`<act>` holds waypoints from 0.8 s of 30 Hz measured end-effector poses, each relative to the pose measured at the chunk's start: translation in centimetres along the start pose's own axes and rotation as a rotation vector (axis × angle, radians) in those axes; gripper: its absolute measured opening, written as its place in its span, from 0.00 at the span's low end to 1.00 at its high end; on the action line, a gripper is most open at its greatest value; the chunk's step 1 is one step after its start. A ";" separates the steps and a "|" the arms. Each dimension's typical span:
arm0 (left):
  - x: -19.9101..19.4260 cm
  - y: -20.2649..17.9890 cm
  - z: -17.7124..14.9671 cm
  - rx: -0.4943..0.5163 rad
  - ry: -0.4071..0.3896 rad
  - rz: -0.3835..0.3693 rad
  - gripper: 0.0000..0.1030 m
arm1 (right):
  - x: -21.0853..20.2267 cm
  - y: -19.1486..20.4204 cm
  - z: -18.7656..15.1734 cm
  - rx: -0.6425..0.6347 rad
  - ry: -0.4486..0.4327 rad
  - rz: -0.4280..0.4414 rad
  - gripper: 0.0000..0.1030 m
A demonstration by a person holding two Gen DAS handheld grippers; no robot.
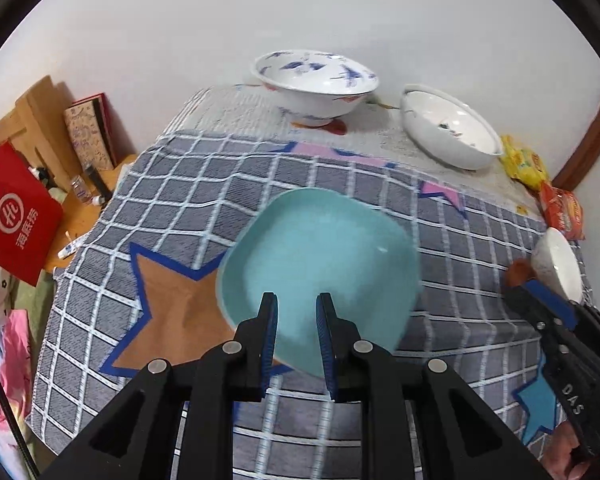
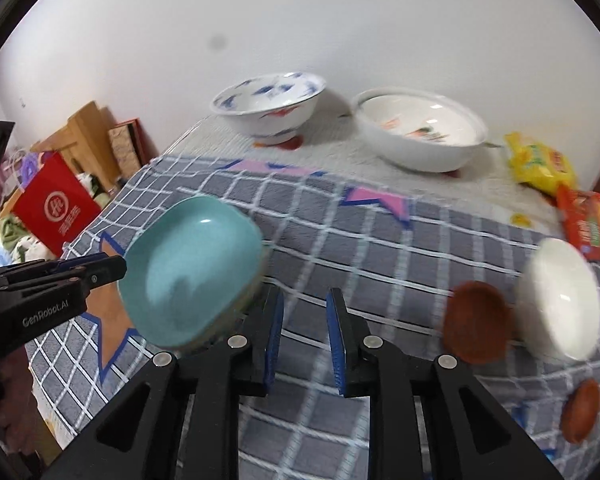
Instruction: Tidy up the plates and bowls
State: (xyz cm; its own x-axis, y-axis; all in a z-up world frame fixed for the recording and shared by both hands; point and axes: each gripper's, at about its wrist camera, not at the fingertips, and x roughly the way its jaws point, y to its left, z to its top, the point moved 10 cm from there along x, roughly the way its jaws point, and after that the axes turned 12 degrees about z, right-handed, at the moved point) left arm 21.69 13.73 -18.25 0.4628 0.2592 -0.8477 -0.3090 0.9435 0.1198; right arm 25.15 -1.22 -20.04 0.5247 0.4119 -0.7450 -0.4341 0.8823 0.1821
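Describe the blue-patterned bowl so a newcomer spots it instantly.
Start at the white wall behind the checked blanket. Two big bowls sit at its foot; the blue-patterned bowl is the left one. Unlike the white bowl beside it, it has blue brush-marks and a raised foot.

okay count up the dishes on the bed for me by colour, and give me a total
Teal: 1, the square teal plate.
White: 3, the blue-patterned bowl, the big white bowl and the small white bowl.
Brown: 2, the larger brown dish and the smaller brown dish.
Total: 6
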 end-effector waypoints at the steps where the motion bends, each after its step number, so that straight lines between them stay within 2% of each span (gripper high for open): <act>1: -0.3 -0.5 0.0 0.009 -0.004 -0.004 0.18 | -0.8 -0.5 0.0 0.007 -0.013 -0.010 0.22; 5: -1.8 -3.0 -0.2 0.045 -0.027 -0.016 0.20 | -4.1 -2.9 -0.5 0.055 -0.059 -0.051 0.32; 8: -3.0 -4.5 -0.4 0.066 -0.046 -0.023 0.31 | -6.7 -4.9 -1.0 0.079 -0.091 -0.102 0.32; 11: -4.1 -6.1 -0.5 0.091 -0.069 -0.032 0.32 | -8.7 -6.6 -1.3 0.107 -0.114 -0.139 0.32; 17: -5.8 -8.9 -0.4 0.137 -0.112 -0.043 0.48 | -13.2 -10.6 -2.5 0.165 -0.171 -0.177 0.33; 24: -6.3 -12.8 -0.7 0.182 -0.128 -0.068 0.62 | -16.4 -16.5 -5.7 0.273 -0.170 -0.240 0.36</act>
State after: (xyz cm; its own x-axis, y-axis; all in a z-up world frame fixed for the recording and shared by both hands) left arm 22.17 -0.12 -14.76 0.5829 0.2065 -0.7859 -0.1236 0.9785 0.1654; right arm 19.54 -23.79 -14.50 0.7112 0.1984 -0.6744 -0.0862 0.9767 0.1964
